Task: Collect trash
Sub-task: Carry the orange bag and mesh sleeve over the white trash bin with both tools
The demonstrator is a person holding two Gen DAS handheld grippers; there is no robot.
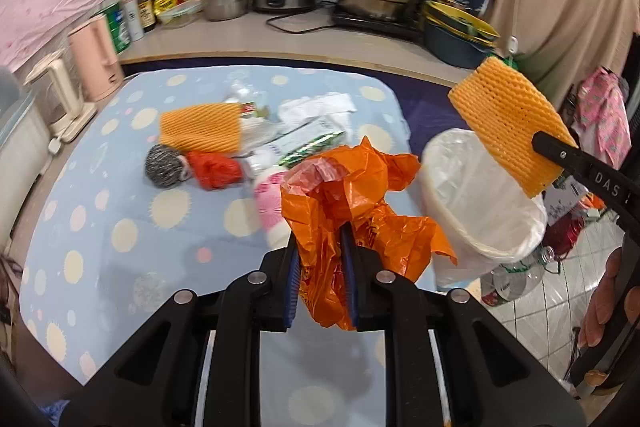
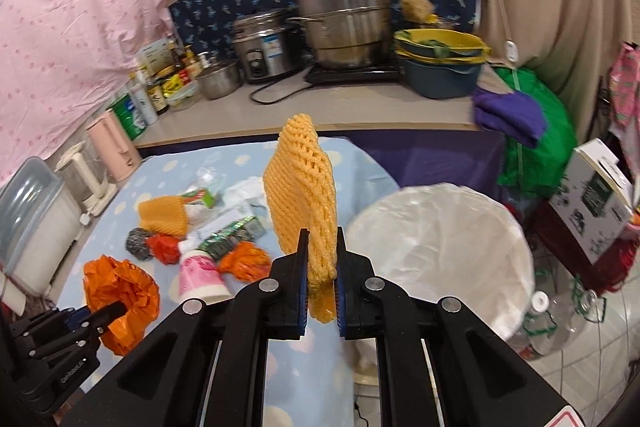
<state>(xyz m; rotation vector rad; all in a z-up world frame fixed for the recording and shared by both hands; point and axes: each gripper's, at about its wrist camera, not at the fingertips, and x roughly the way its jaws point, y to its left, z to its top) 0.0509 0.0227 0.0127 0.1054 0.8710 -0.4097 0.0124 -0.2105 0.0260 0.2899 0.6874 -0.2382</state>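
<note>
Our left gripper [image 1: 320,247] angled downward, jaws nearly closed on an orange plastic bag [image 1: 352,195], our right gripper [image 2: 322,251] angled downward, jaws clamped on a yellow foam net [image 2: 304,195], raised

I am in a home kitchen: along the top of the frame a counter [image 2: 320,115] carries a stacked steel steamer pot [image 2: 344,15], a rice cooker [image 2: 264,47], sauce bottles [image 2: 160,87] and stacked basins [image 2: 440,67], with tiled floor [image 2: 580,347] lower right.

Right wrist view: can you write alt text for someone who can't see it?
The right gripper pinches a yellow foam net upright above a blue spotted table, beside a white lined bin. At lower left, the left gripper holds an orange plastic bag; more trash lies beyond.
</note>
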